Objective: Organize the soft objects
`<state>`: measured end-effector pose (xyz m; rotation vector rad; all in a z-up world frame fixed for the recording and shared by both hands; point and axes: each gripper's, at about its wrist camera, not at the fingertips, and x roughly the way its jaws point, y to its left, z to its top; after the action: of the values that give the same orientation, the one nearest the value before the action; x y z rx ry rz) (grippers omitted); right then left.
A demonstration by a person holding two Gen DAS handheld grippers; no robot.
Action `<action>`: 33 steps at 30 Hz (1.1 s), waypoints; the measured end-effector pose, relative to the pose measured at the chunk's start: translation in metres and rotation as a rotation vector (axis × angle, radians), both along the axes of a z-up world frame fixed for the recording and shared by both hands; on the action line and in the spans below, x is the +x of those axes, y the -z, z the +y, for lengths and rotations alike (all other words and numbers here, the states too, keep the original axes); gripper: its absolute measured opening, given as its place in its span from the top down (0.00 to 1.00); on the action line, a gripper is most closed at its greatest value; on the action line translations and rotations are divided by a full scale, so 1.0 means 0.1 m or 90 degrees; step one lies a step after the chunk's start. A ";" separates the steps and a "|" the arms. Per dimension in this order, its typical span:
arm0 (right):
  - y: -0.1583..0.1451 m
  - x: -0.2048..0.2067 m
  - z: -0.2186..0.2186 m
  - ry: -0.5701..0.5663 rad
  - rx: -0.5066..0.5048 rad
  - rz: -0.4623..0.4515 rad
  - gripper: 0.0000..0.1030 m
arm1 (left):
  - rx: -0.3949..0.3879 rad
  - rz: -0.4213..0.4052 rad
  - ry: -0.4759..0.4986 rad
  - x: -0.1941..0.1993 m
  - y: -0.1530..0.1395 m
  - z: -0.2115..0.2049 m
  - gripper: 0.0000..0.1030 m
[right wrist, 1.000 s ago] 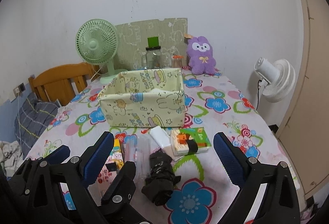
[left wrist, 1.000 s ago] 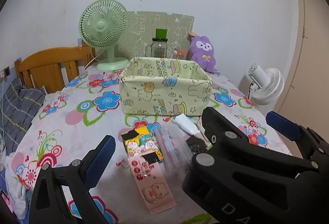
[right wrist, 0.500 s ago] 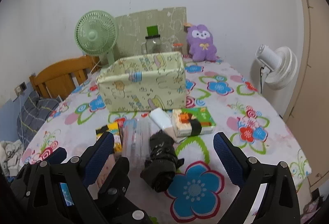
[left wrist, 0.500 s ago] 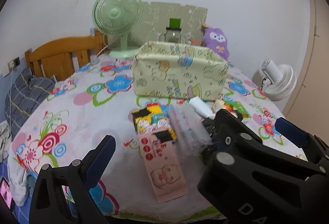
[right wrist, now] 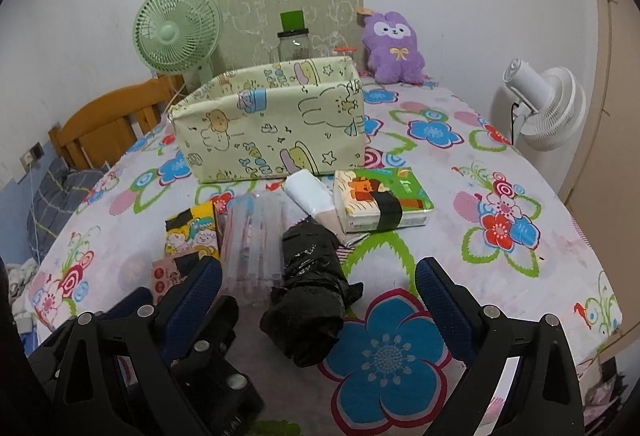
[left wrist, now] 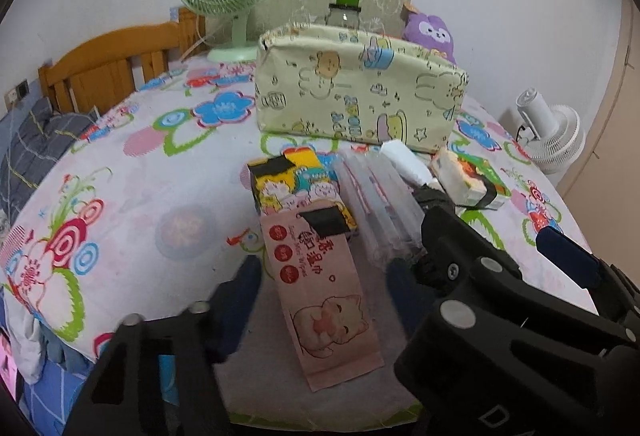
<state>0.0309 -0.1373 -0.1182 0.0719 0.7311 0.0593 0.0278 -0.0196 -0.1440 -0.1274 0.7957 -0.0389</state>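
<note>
My left tongs (left wrist: 320, 276) gape over the flat pink cat-printed wipes packet (left wrist: 324, 296). My right tongs (right wrist: 316, 284) gape around the crumpled black plastic bag roll (right wrist: 310, 292) on the floral-clothed bench (right wrist: 520, 276).

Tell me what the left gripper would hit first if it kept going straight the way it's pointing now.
Most likely the pink wet-wipes pack: it lies on the tablecloth directly between the open fingers of the left gripper. Beyond it sits the yellow cartoon tissue pack. Depth is hard to judge through the fisheye.
</note>
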 end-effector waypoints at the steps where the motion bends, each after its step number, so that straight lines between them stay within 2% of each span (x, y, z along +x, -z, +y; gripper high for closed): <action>1: 0.01 0.01 0.00 0.000 -0.001 0.002 0.05 | -0.004 0.007 0.001 0.02 0.02 0.01 0.51; 3: 0.03 0.03 0.01 -0.002 -0.005 0.009 0.06 | -0.005 0.015 0.001 0.05 0.04 0.02 0.55; 9: 0.09 0.09 0.01 -0.006 -0.002 0.034 0.08 | 0.024 0.002 0.005 0.08 0.04 -0.01 0.57; 18: 0.16 0.16 0.02 -0.007 0.003 0.062 0.27 | 0.049 0.001 0.023 0.15 0.07 -0.03 0.57; 24: 0.21 0.14 -0.05 -0.004 0.029 0.072 0.37 | 0.054 0.004 0.028 0.11 0.07 -0.08 0.59; 33: 0.24 0.11 0.00 -0.017 0.037 0.082 0.60 | 0.050 0.006 0.043 0.06 0.07 -0.06 0.60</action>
<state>0.0420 -0.1368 -0.1417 0.1214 0.8587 0.1022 0.0333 -0.0259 -0.1508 -0.0268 0.8090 -0.0712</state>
